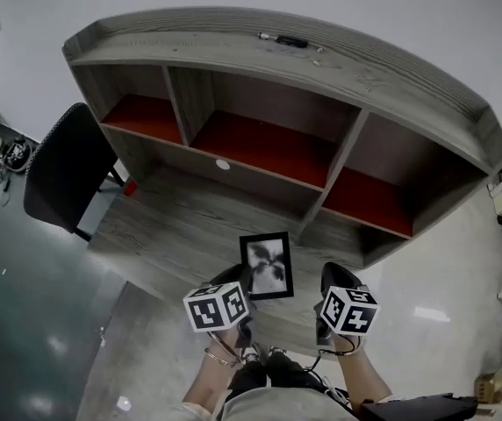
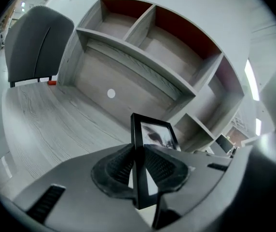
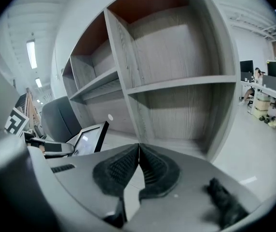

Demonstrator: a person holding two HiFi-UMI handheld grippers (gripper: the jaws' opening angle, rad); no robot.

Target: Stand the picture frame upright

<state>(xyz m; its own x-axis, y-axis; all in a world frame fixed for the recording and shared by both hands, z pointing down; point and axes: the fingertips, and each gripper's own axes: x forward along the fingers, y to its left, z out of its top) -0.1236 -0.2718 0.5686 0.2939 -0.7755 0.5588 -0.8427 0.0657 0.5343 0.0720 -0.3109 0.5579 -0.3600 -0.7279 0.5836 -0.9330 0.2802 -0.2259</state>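
Note:
A small black picture frame (image 1: 266,266) with a dark flower print is held over the front part of the grey desk (image 1: 172,226), its face tilted up toward me. My left gripper (image 1: 244,281) is shut on the frame's left edge. In the left gripper view the thin black edge of the frame (image 2: 139,168) sits clamped between the two ribbed pads. To the right of the frame my right gripper (image 1: 330,281) is shut, its pads (image 3: 128,166) meeting with nothing between them. The right gripper view shows the frame (image 3: 90,138) off to the left.
A hutch (image 1: 321,68) with red-backed compartments rises at the desk's back, with a small dark object (image 1: 288,39) on its top. A white round cap (image 1: 223,164) sits in the back panel. A black chair (image 1: 62,169) stands to the left. The desk's front edge lies just under the grippers.

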